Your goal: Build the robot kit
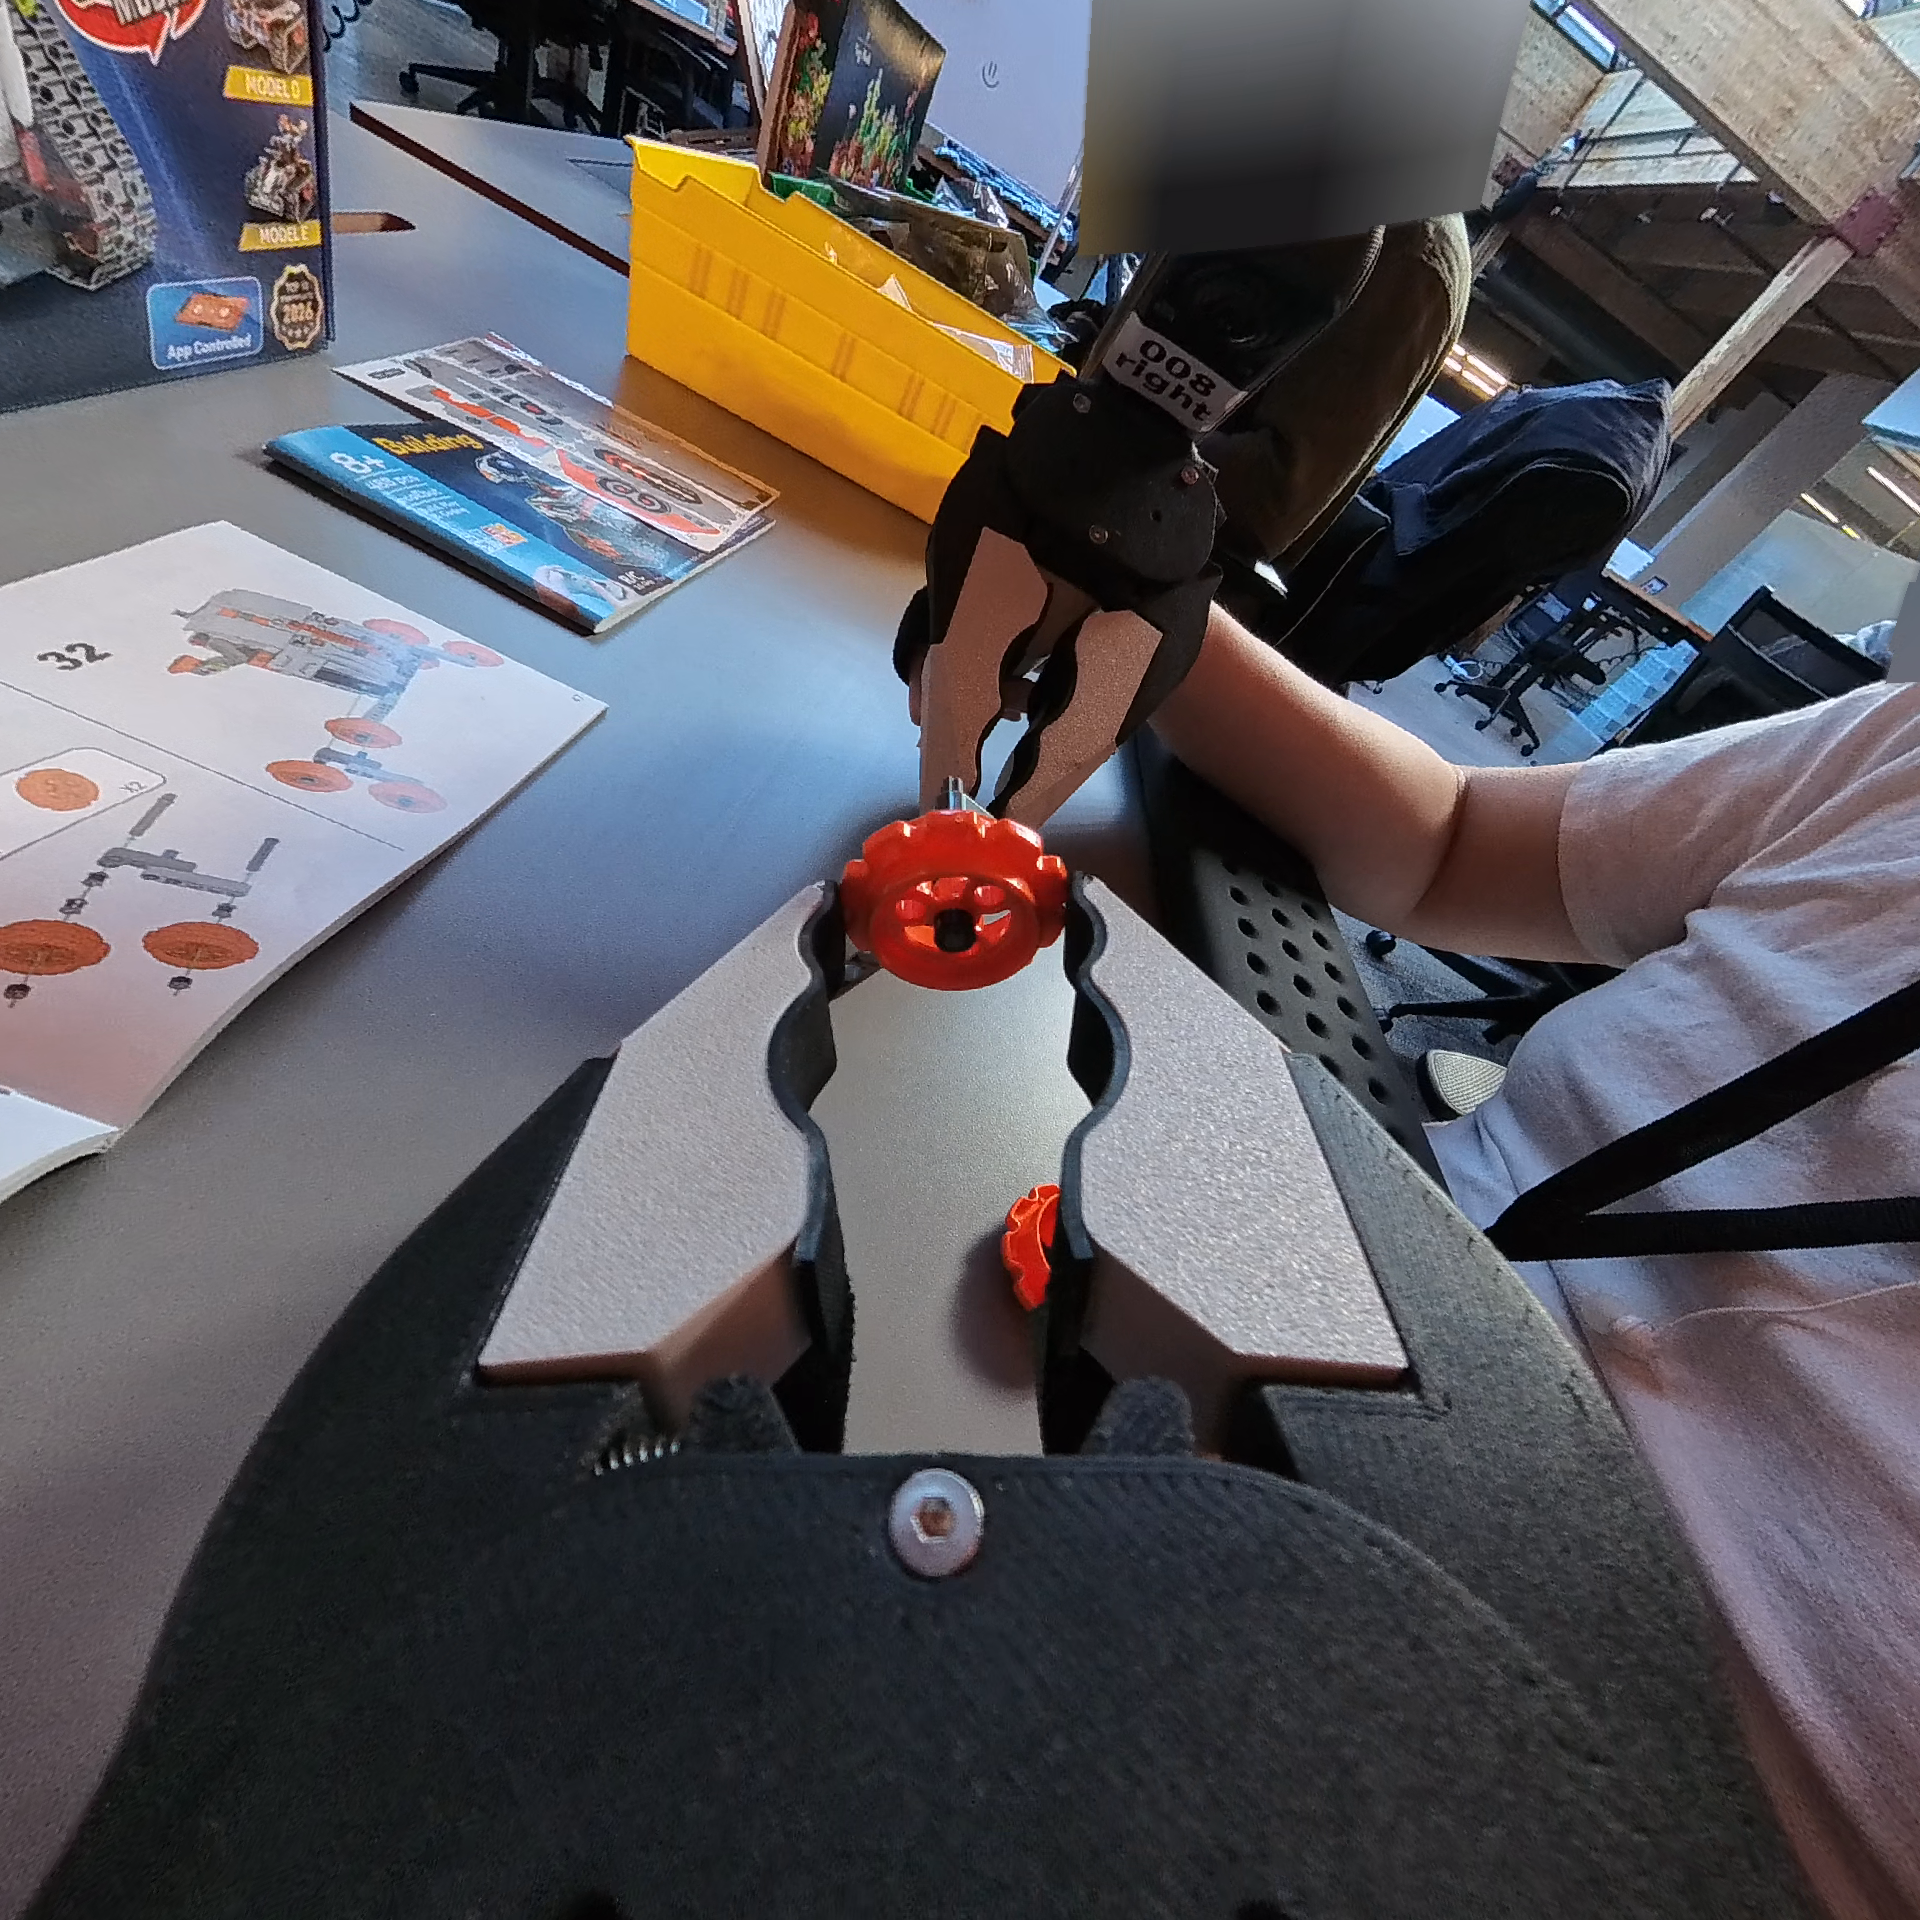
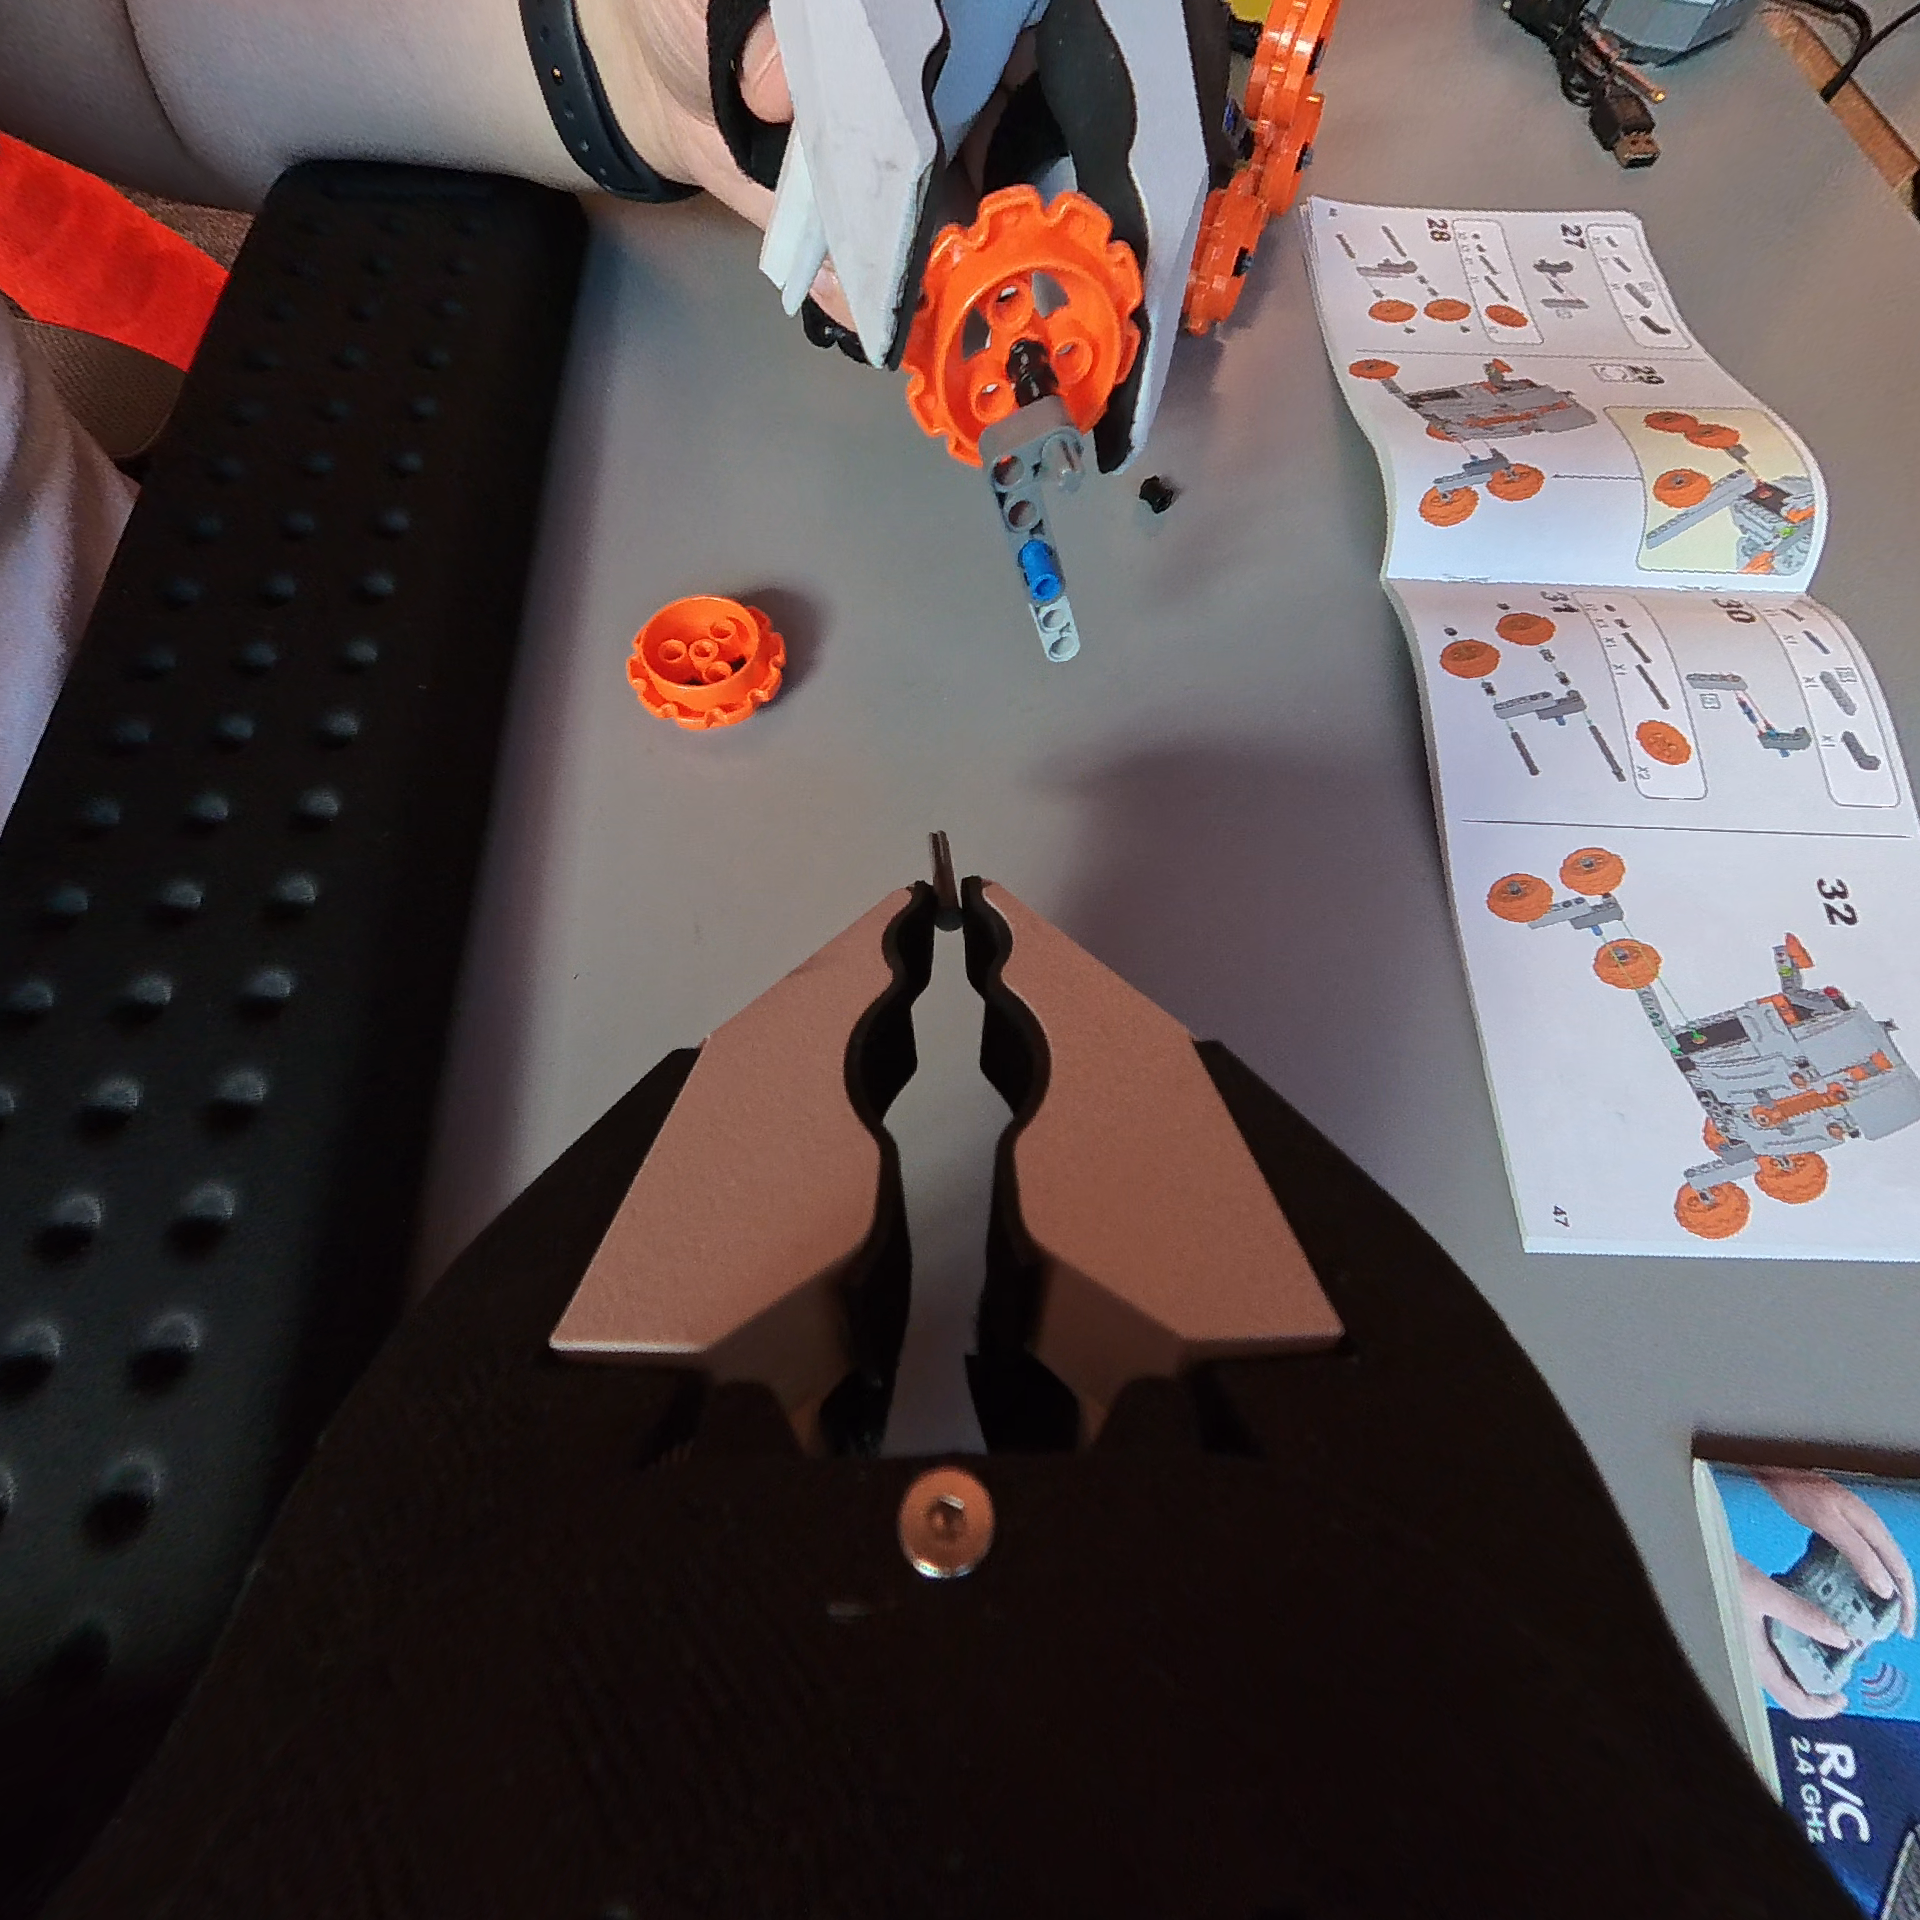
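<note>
left gripper (image 1: 951, 914) clamps orange wheel (image 1: 951, 899) with grey beam (image 2: 1029, 540) above the surface (image 1: 727, 727); right gripper (image 2: 943, 896) pinches thin dark axle (image 2: 941, 868) near it; keep axle square to the hub.

A grey table (image 1: 727, 665) stands before office chairs (image 1: 1507, 675), timber beams (image 1: 1766, 94) and daylight.

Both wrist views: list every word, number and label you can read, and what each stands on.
Writing is not quoted; it stands on these:
Open instruction booklet: printed numbers beside the diagrams.
Blue-covered booklet: cover lettering.
Blue toy box: lettering and badges.
White label on the right gripper.
</note>
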